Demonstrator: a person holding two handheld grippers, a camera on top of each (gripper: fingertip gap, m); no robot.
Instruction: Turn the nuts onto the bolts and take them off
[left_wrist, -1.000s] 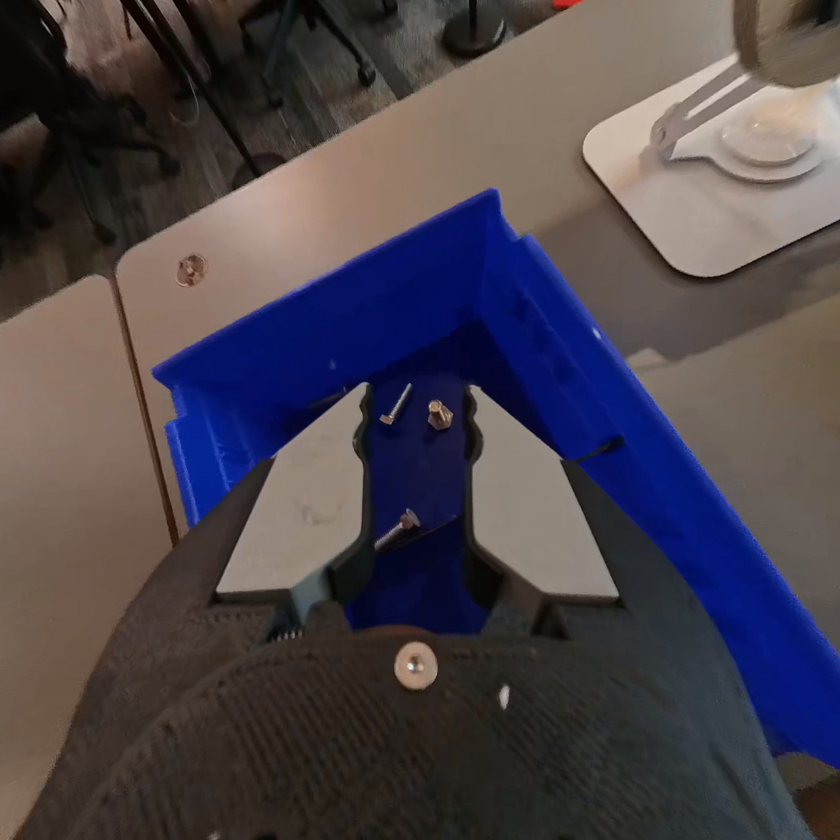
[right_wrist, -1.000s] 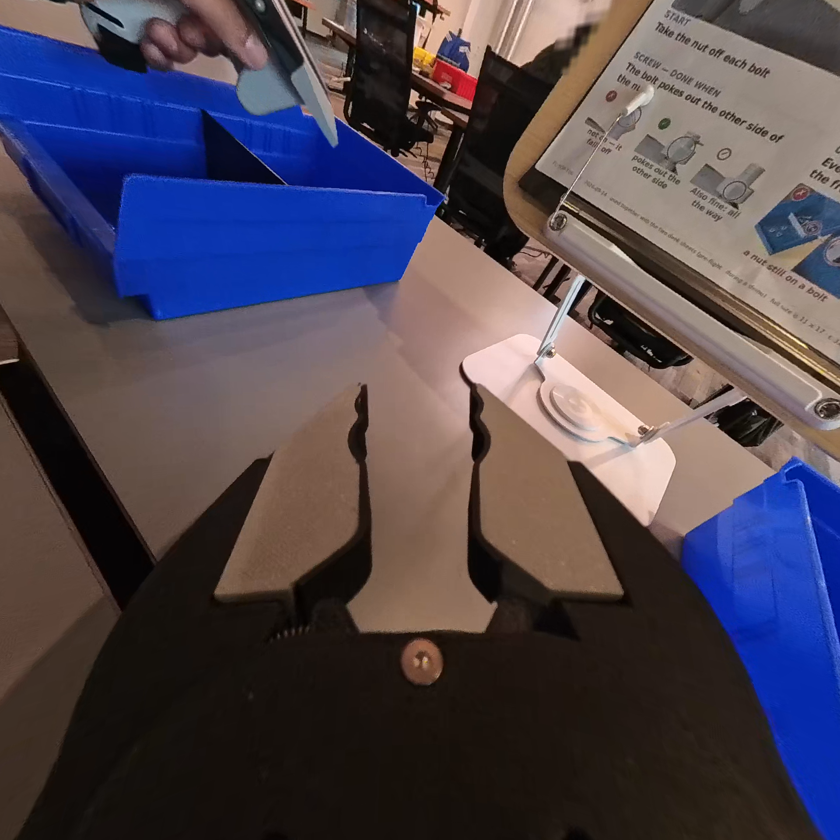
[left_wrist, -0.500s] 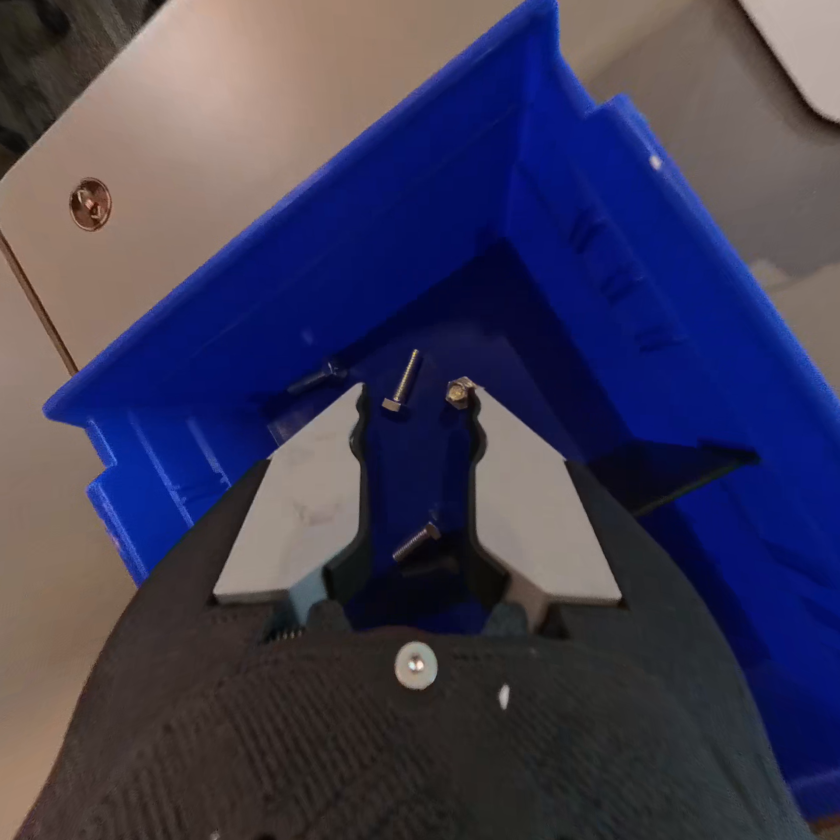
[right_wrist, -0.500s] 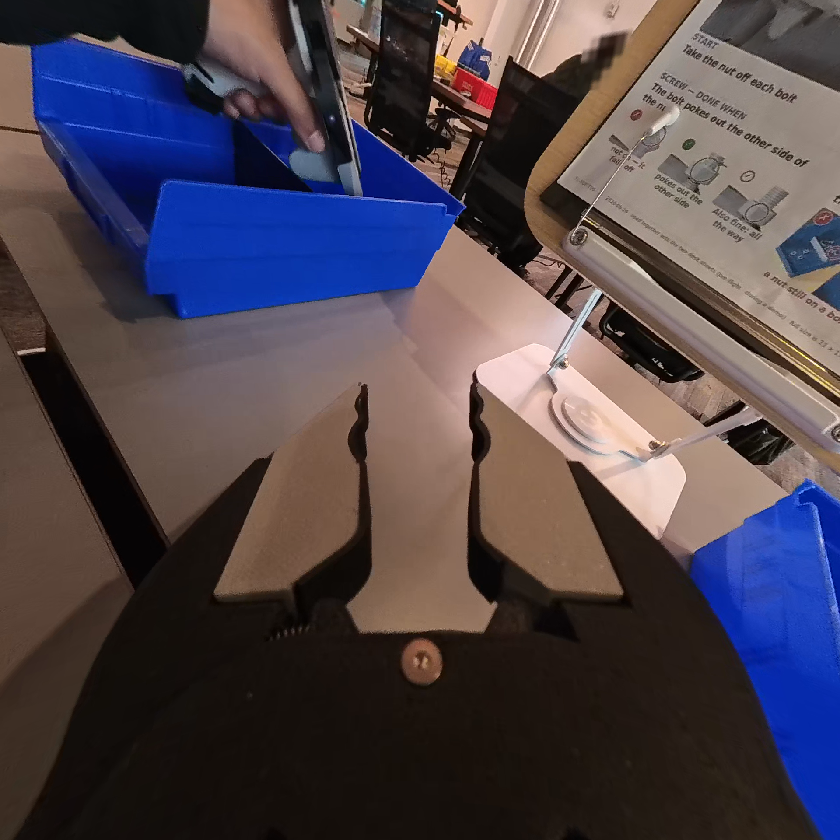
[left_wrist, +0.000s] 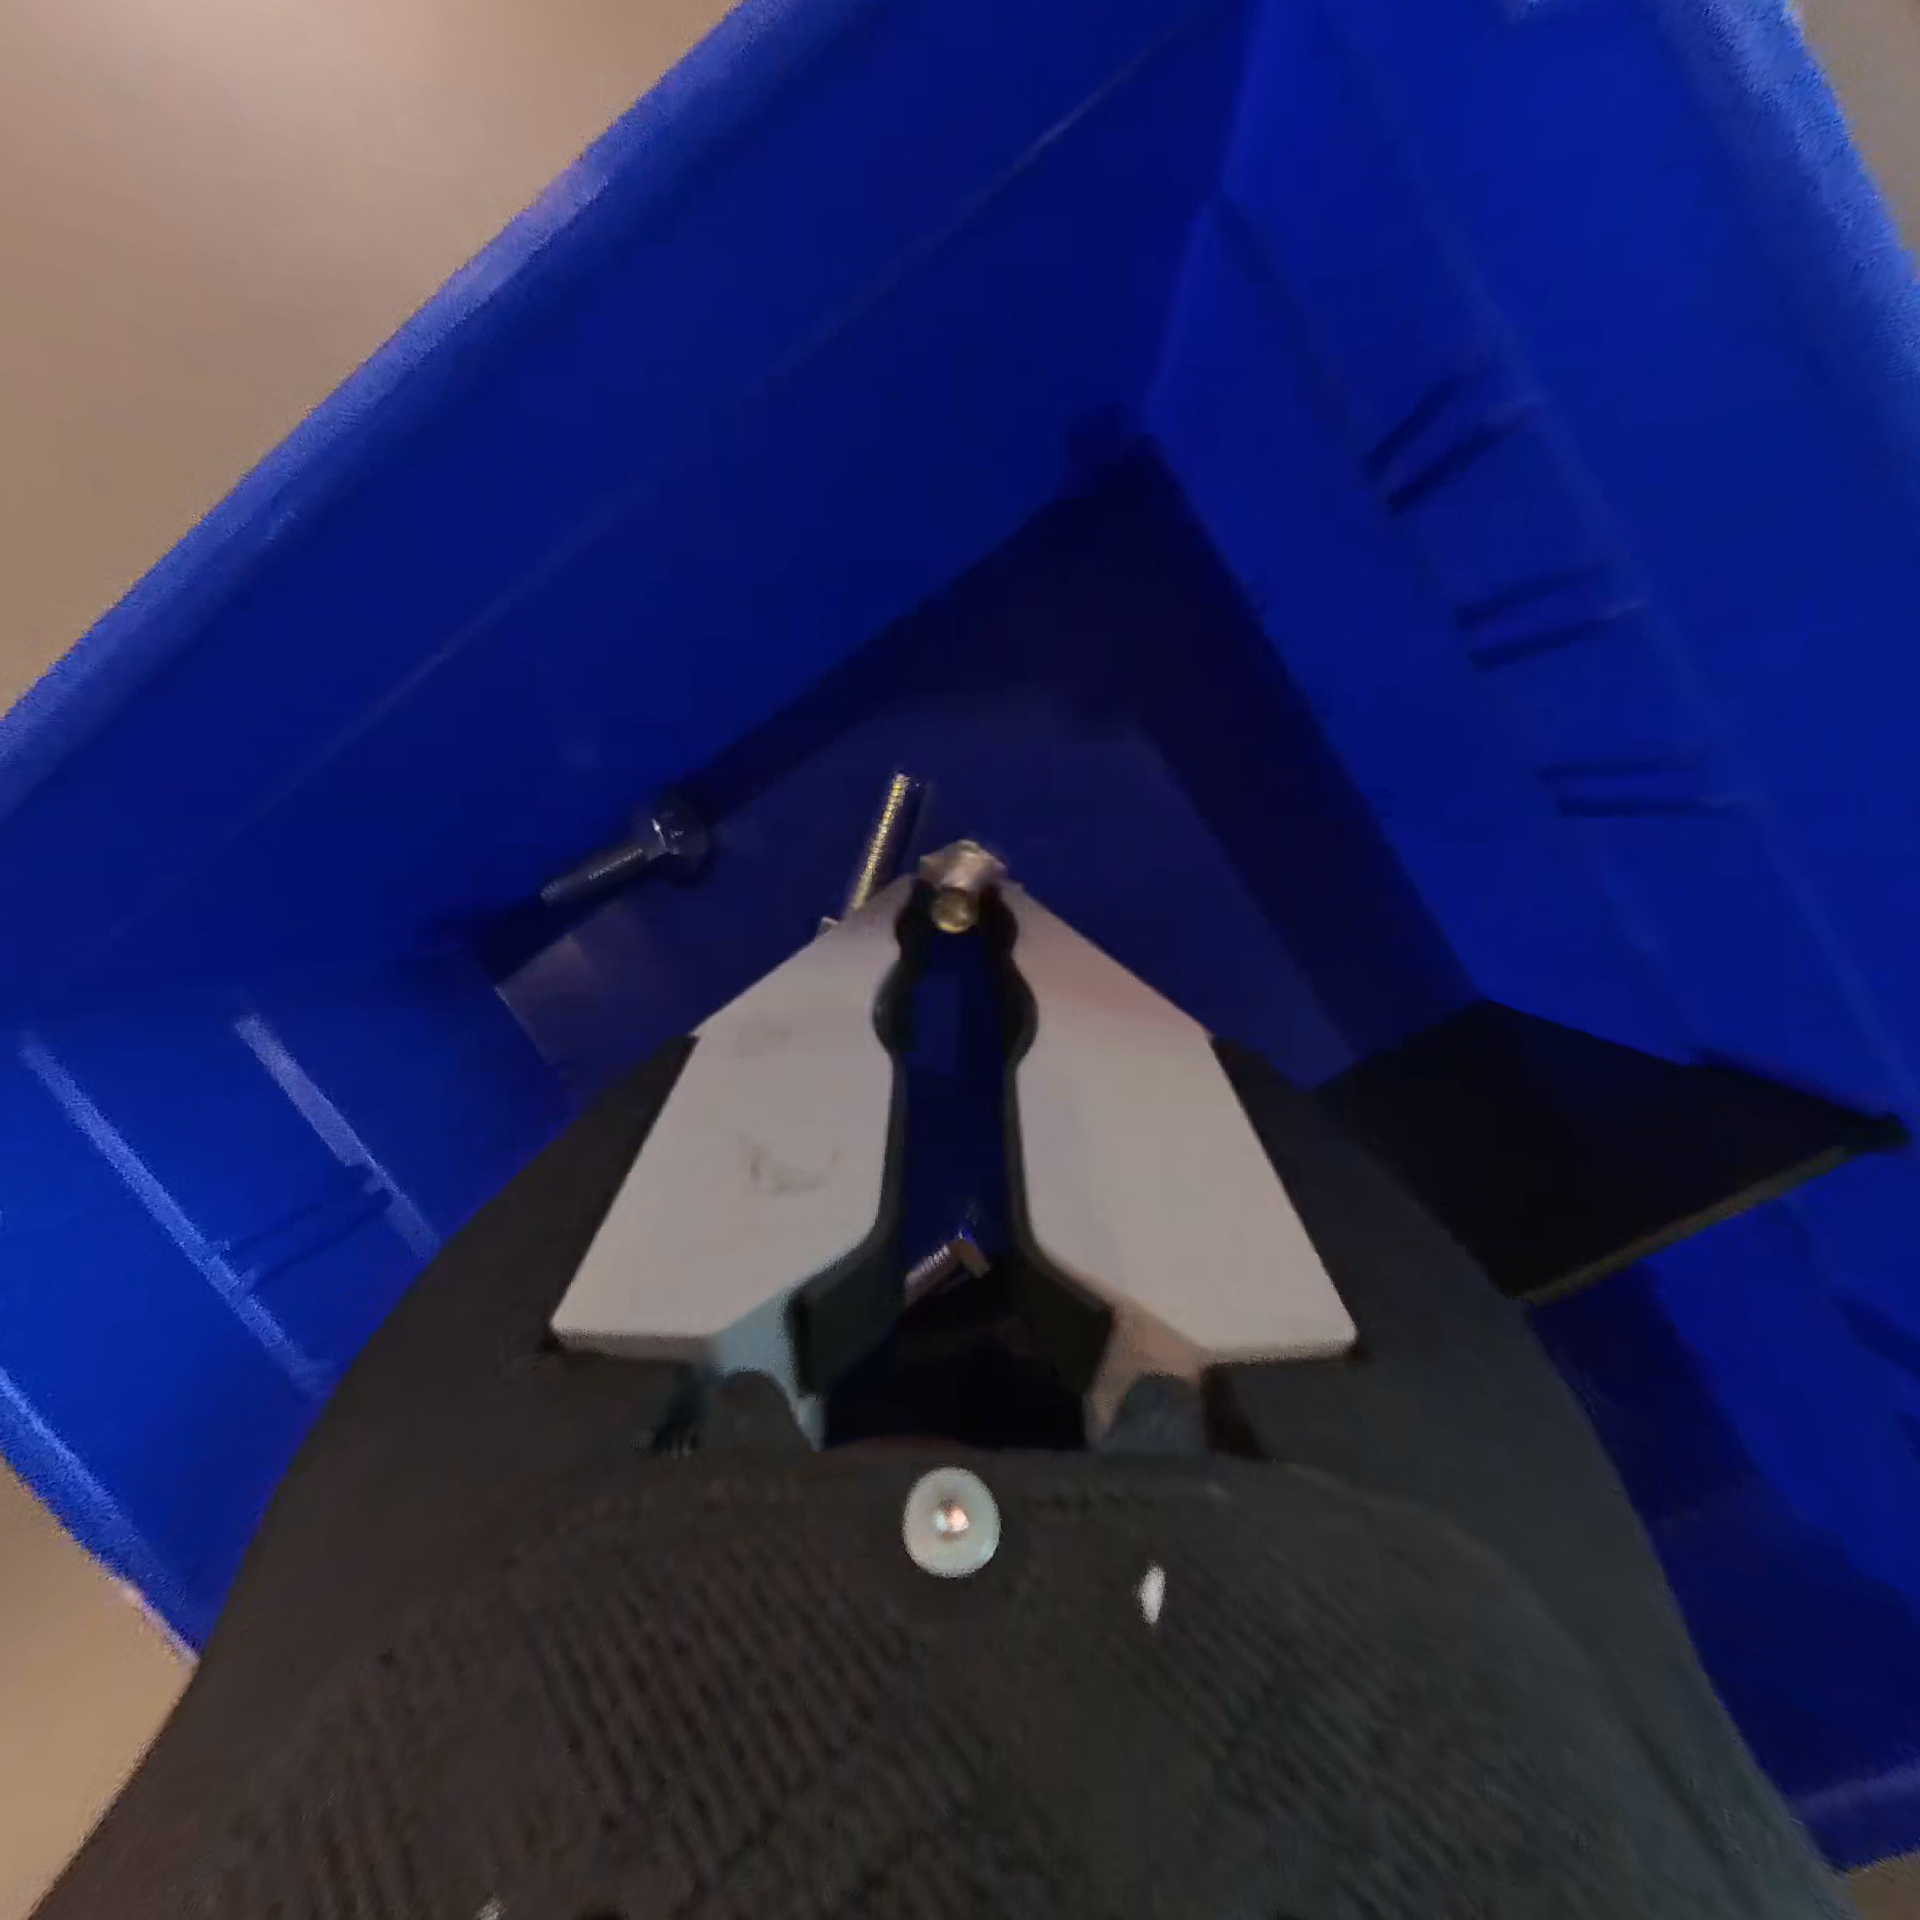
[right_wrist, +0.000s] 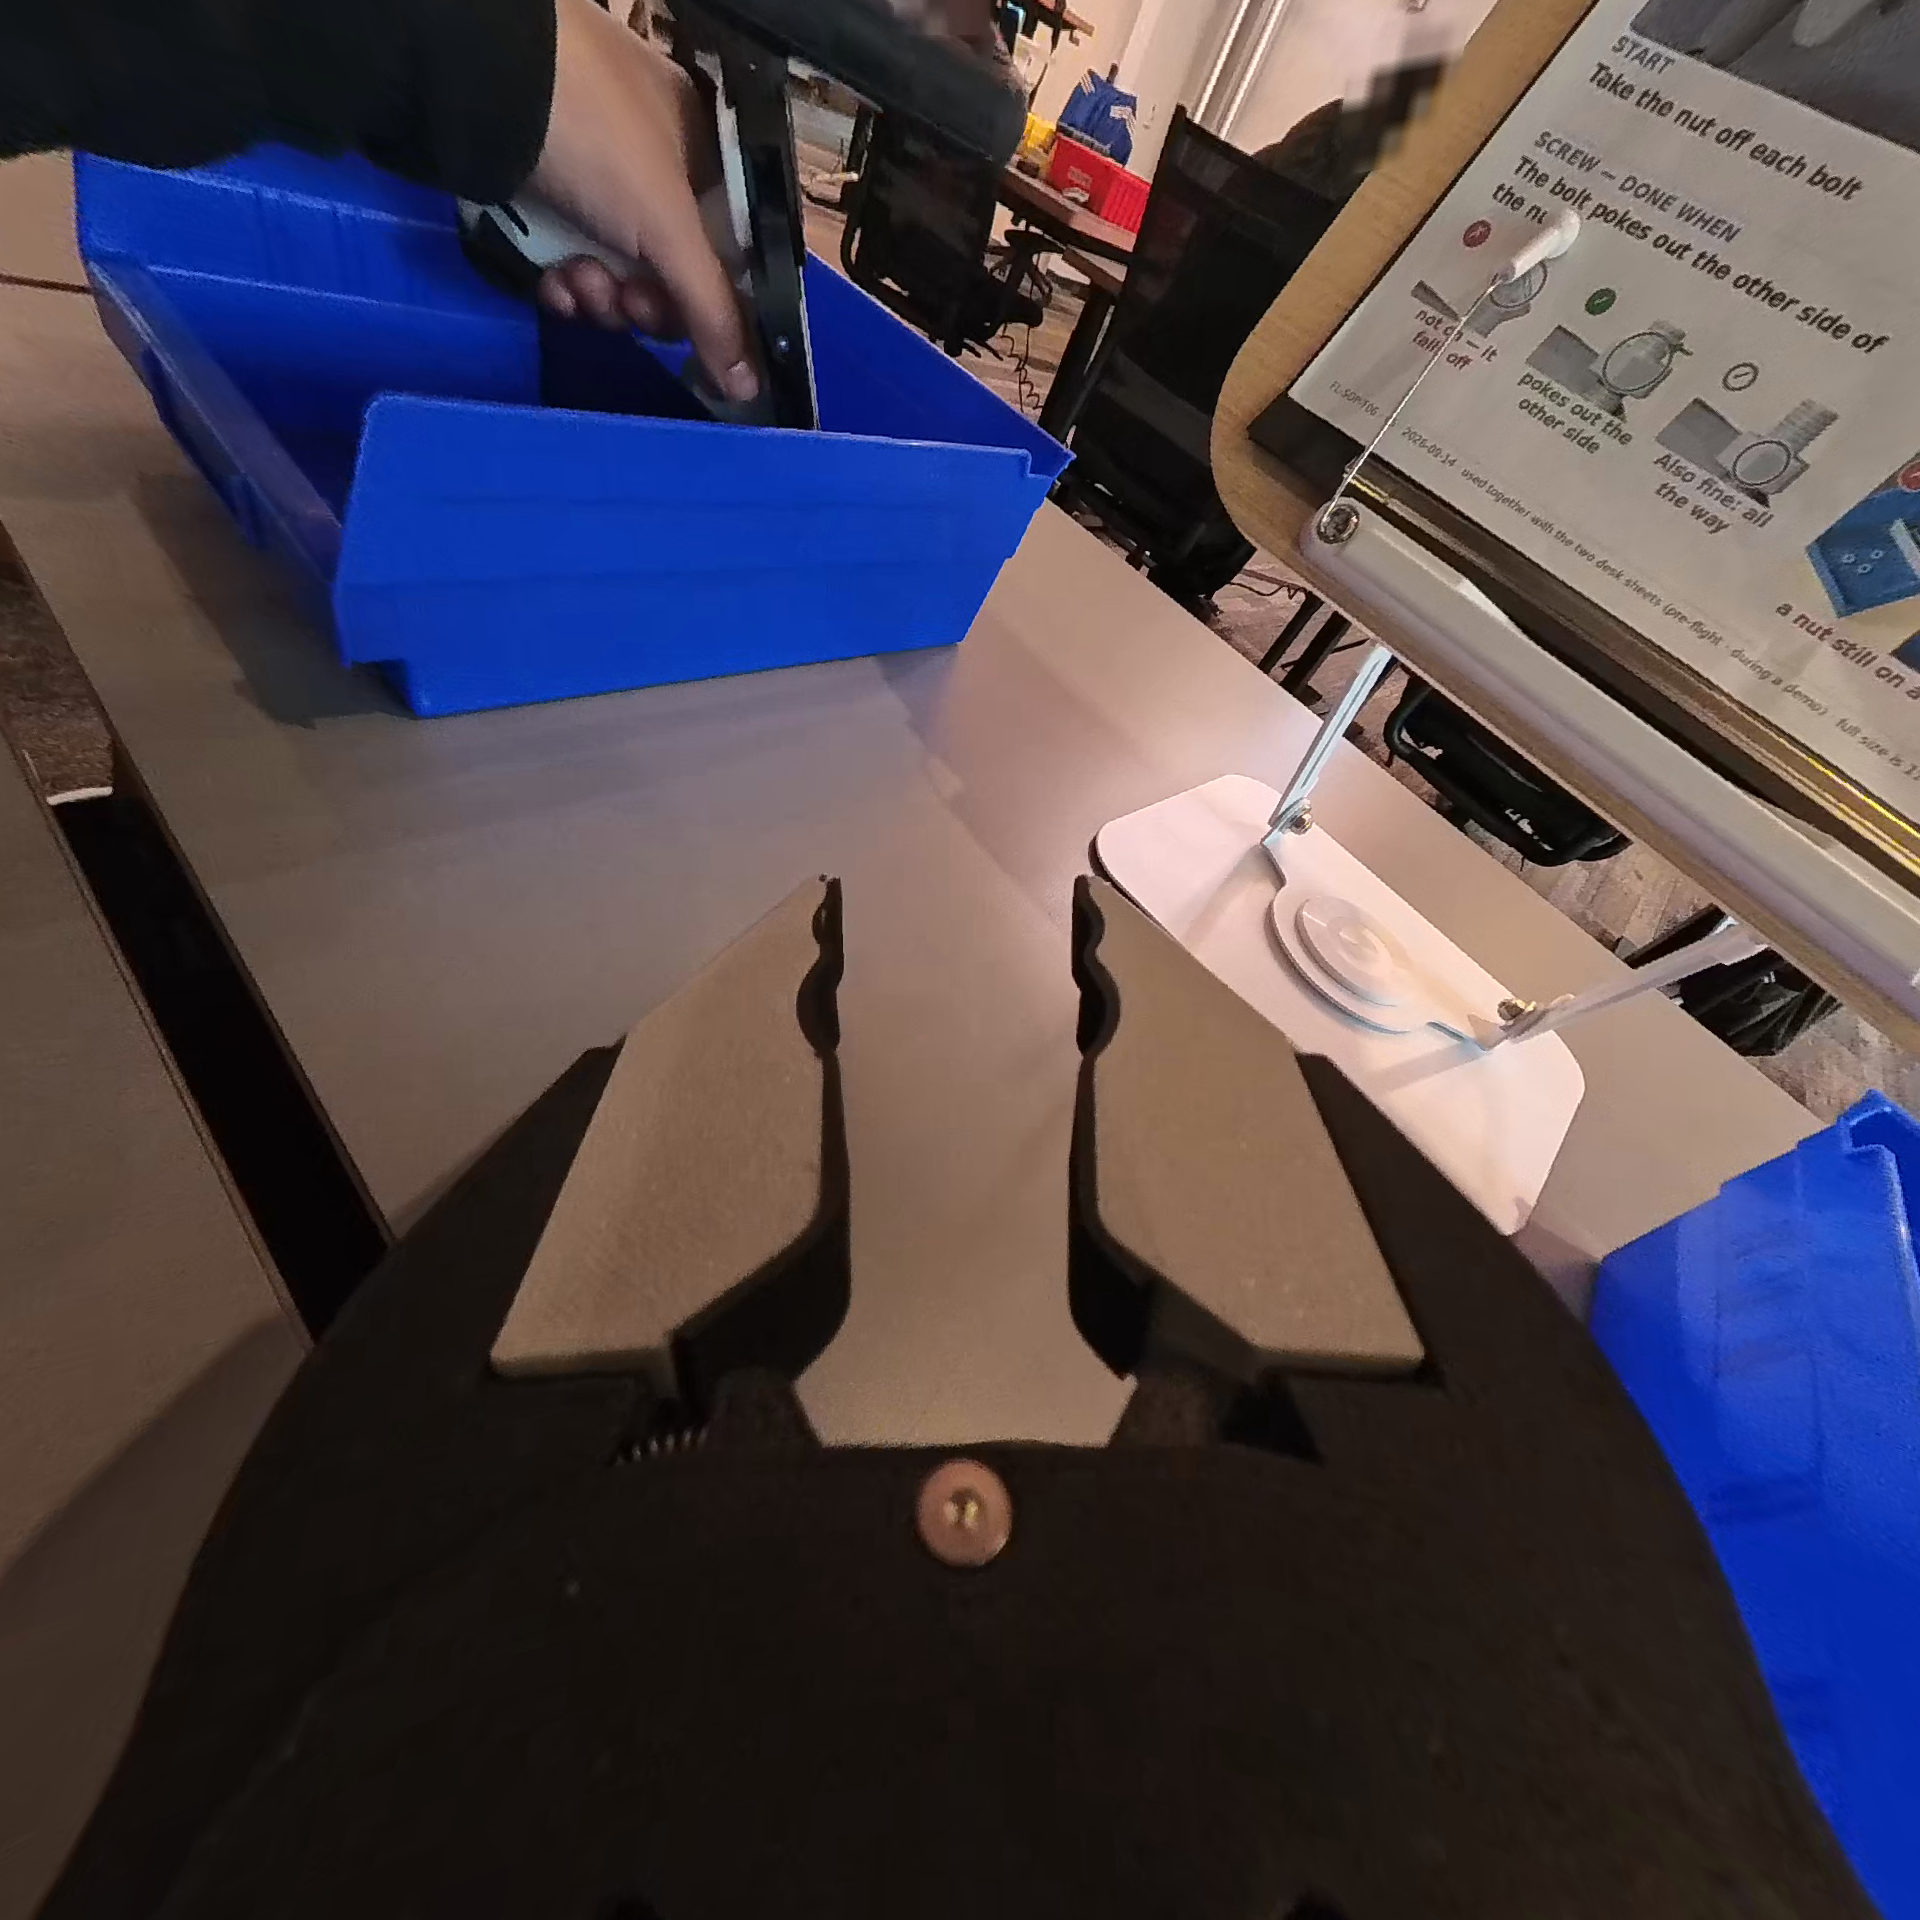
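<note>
left gripper (left_wrist: 956, 914): I have jaws narrowed round small bolt with nut (left_wrist: 961, 883) at tips in blue bin (left_wrist: 727, 416), clamp unclear (blurred)
right gripper (right_wrist: 956, 935): jaws apart, nothing between
progress: early, I've threaded nothing yet

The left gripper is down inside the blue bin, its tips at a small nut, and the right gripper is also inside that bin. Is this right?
Not quite. The left gripper is inside the blue bin, tips at the nut. But the right wrist view shows the right gripper outside that bin, open over the bare grey table.
</note>
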